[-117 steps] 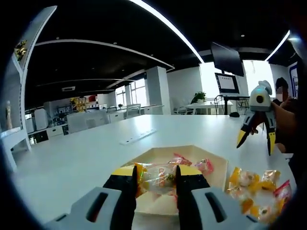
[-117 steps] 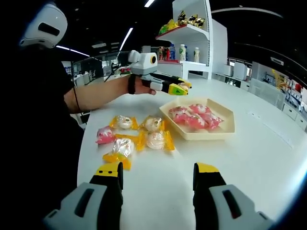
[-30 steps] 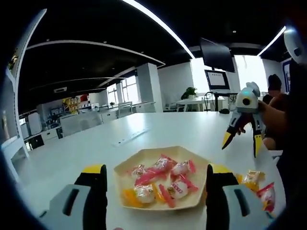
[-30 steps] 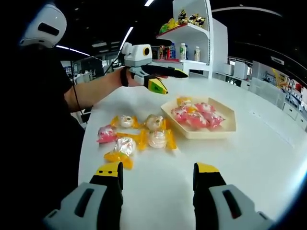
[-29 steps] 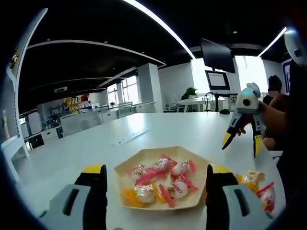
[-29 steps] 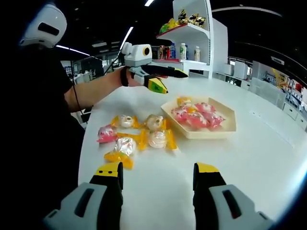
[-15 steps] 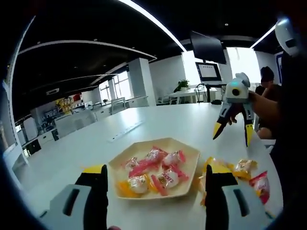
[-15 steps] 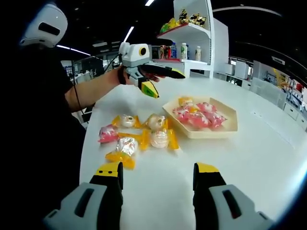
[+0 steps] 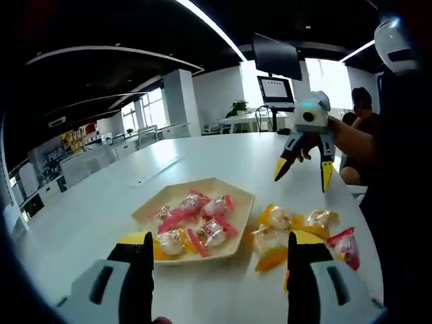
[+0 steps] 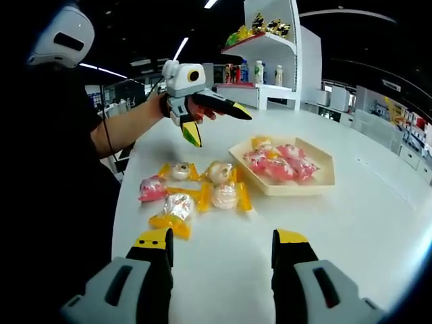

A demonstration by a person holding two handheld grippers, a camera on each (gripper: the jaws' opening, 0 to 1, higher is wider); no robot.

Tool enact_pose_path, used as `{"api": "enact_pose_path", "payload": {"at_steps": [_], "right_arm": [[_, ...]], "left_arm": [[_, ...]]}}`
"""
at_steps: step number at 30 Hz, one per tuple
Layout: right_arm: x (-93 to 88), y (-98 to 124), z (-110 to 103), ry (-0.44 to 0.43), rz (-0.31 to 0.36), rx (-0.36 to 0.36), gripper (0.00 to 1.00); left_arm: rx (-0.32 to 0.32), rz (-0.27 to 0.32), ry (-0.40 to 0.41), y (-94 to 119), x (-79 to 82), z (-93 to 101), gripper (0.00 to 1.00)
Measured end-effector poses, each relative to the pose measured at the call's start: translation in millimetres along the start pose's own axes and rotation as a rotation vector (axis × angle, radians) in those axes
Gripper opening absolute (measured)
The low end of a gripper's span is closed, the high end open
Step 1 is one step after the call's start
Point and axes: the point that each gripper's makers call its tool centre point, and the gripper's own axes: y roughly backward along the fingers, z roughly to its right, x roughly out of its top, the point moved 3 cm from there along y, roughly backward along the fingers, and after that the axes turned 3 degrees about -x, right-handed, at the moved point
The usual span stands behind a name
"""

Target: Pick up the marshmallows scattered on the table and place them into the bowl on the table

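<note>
A beige hexagonal bowl on the white table holds several pink and yellow wrapped marshmallows. Several more wrapped marshmallows lie loose beside it, one of them pink. My left gripper is open and empty; it hovers above the table between the bowl and the loose pile. My right gripper is open and empty too, held above the table on the near side of the pile.
A white shelf unit with bottles and snacks stands behind the bowl. The person's forearm reaches in from the left. A monitor and a seated person are at the far end. Bare table lies right of the bowl.
My left gripper, shut on a yellow marshmallow above the bowl 3.9 s ago, has let it go into the bowl, opened, and swung away toward the loose pile. The right gripper stayed still.
</note>
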Motion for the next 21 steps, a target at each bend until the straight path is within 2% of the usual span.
{"api": "enact_pose_path", "payload": {"at_steps": [7, 17, 21], "right_arm": [[-1.8, -0.5, -1.1, 0.002, -0.005, 0.004, 0.57], [-0.9, 0.2, 0.4, 0.000, 0.002, 0.002, 0.57], [-2.2, 0.2, 0.7, -0.001, -0.001, -0.002, 0.57]], "left_arm": [[-0.064, -0.061, -0.038, 2.0, -8.5, 16.4, 0.79], [-0.191, -0.055, -0.031, 11.0, -9.5, 39.9, 0.77], [-0.230, -0.088, -0.056, 12.2, -17.2, 48.9, 0.77]]}}
